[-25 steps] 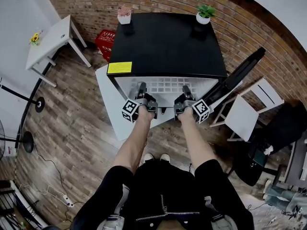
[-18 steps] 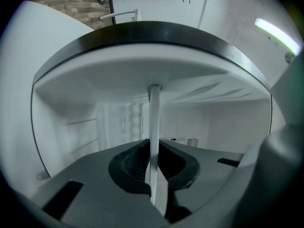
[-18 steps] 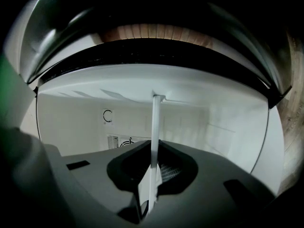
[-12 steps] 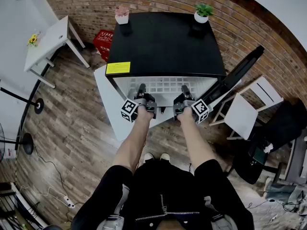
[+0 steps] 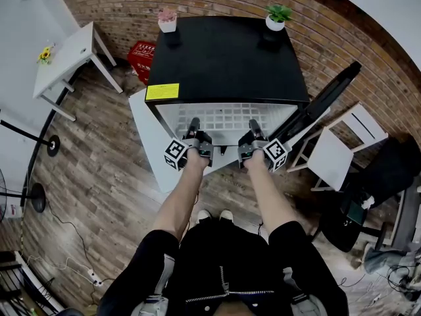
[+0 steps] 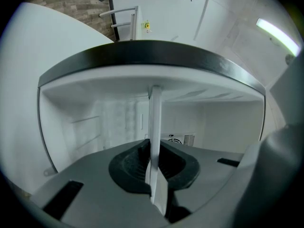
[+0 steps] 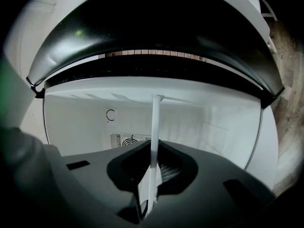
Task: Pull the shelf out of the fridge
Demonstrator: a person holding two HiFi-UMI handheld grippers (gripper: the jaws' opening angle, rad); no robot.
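The black fridge (image 5: 227, 58) stands open toward me, and its white wire shelf (image 5: 227, 118) shows in the opening. My left gripper (image 5: 193, 126) is on the left part of the shelf's front edge; its jaws have just been closing and now pinch that edge. My right gripper (image 5: 254, 128) is shut on the right part of the same edge. In the left gripper view the shelf (image 6: 155, 122) appears edge-on as a white strip clamped in the left gripper (image 6: 153, 171). The right gripper view shows the shelf (image 7: 155, 127) likewise in the right gripper (image 7: 151, 174).
The fridge door (image 5: 325, 101) hangs open at the right. Two potted plants (image 5: 167, 20) (image 5: 277, 17) sit on the fridge top. A white panel (image 5: 141, 133) lies at the fridge's left. A white table (image 5: 66, 54), red crate (image 5: 141, 54) and white stool (image 5: 335, 157) stand around.
Both hands have stayed at the shelf's front edge. The left gripper's marker cube has shifted slightly toward me. Nothing else has visibly moved.
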